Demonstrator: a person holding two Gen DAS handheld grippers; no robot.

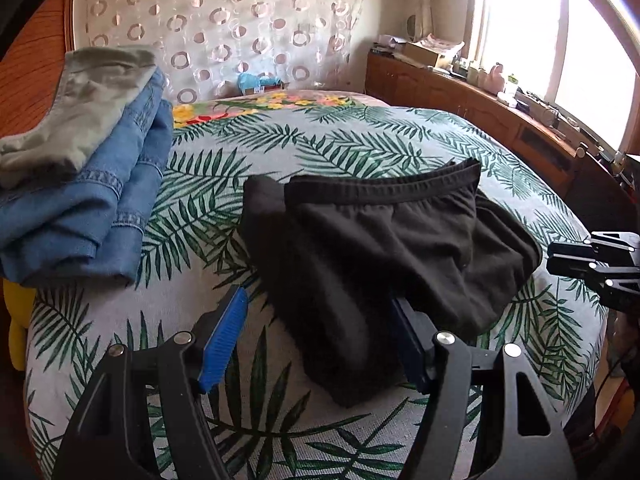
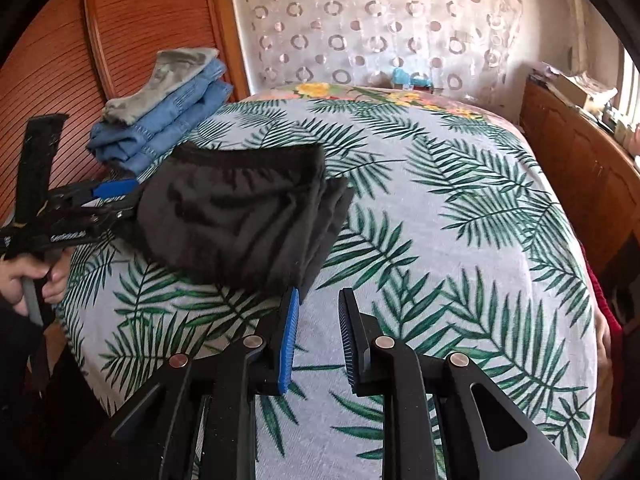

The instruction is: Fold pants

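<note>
I am working in a home bedroom. A bed with a grey cover printed in green palm leaves point(image 2: 460, 216) fills most of both views. At twelve o'clock in the right wrist view hangs a sheer white curtain patterned with pink rings point(image 2: 376, 20). At ten o'clock a stack of folded blue denim topped by a folded grey-green garment point(image 2: 168, 116) lies at the bed's edge against a reddish ribbed wooden panel point(image 2: 132, 28). In the left wrist view, at two o'clock, a long low brown wooden cabinet point(image 1: 452, 92) runs under a bright sunlit window point(image 1: 560, 40), its top crowded with boxes and small household items too small to identify.
</note>
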